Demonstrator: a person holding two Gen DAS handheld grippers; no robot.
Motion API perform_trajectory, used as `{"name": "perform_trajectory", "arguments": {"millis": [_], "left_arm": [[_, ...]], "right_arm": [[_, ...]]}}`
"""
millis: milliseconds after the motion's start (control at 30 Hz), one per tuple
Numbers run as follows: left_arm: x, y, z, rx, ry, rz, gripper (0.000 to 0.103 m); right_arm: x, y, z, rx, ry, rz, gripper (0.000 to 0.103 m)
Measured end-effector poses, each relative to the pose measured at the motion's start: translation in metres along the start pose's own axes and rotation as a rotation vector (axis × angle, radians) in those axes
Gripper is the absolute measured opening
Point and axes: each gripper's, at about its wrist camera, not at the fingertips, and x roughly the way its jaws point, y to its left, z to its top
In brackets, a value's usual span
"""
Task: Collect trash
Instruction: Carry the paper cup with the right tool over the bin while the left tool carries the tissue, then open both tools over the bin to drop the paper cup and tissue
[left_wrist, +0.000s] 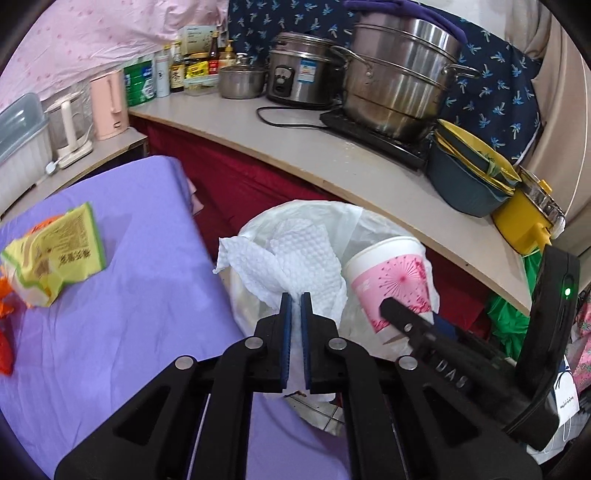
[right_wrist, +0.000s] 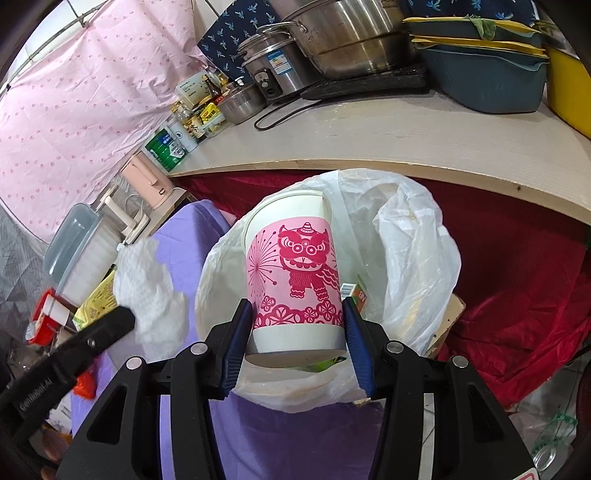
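White paper towel (left_wrist: 295, 258) is being pinched by the clenched left gripper (left_wrist: 295, 301), hanging over the bin's plastic liner (left_wrist: 354, 225). Beside it, a pink-printed paper cup (right_wrist: 295, 273) is being grasped by the right gripper (right_wrist: 297, 321), held over the same liner. A yellow snack wrapper (left_wrist: 59, 254) is lying on the purple-covered table (left_wrist: 140, 295), well apart from the bin.

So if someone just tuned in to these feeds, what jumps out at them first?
The pink lion-dance paper cup, clamped in the right gripper directly over the white bin bag. Next, the crumpled white paper towel pinched in the left gripper at the bag's left edge. A yellow-green snack wrapper lies on the purple cloth.
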Motion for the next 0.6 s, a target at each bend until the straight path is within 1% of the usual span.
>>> {"name": "perform_trajectory", "arguments": {"millis": [67, 167, 233, 267, 300, 333, 367, 400, 433, 600], "left_arm": [[0.01, -0.007, 0.007, 0.005, 0.012, -0.018, 0.005], [0.024, -0.013, 0.01, 0.012, 0.035, -0.012, 0.007], [0.031, -0.013, 0.011, -0.007, 0.05, -0.025, 0.007], [0.035, -0.011, 0.012, -0.023, 0.06, -0.023, 0.009], [0.036, -0.009, 0.012, -0.03, 0.062, -0.021, 0.018], [0.036, -0.008, 0.012, -0.035, 0.058, -0.015, 0.033], [0.035, -0.006, 0.011, -0.04, 0.05, 0.0, 0.05], [0.033, -0.005, 0.011, -0.045, 0.034, 0.016, 0.055], [0.03, -0.004, 0.012, -0.047, 0.02, 0.023, 0.058], [0.023, 0.002, 0.015, -0.052, 0.006, 0.037, 0.058]], "right_arm": [[0.002, -0.002, 0.002, 0.0, 0.001, -0.011, 0.048], [0.006, -0.004, 0.005, -0.006, 0.006, -0.028, 0.048], [0.008, -0.006, 0.006, -0.003, 0.005, -0.038, 0.05], [0.008, -0.007, 0.007, 0.007, -0.003, -0.049, 0.05], [0.008, -0.009, 0.007, 0.014, -0.006, -0.051, 0.055], [0.007, -0.01, 0.008, 0.019, -0.012, -0.053, 0.059], [0.005, -0.01, 0.007, 0.022, -0.019, -0.057, 0.061], [0.004, -0.01, 0.008, 0.023, -0.024, -0.06, 0.062], [0.003, -0.01, 0.008, 0.021, -0.027, -0.058, 0.063], [-0.002, -0.004, 0.008, 0.027, -0.038, -0.047, 0.064]]}}
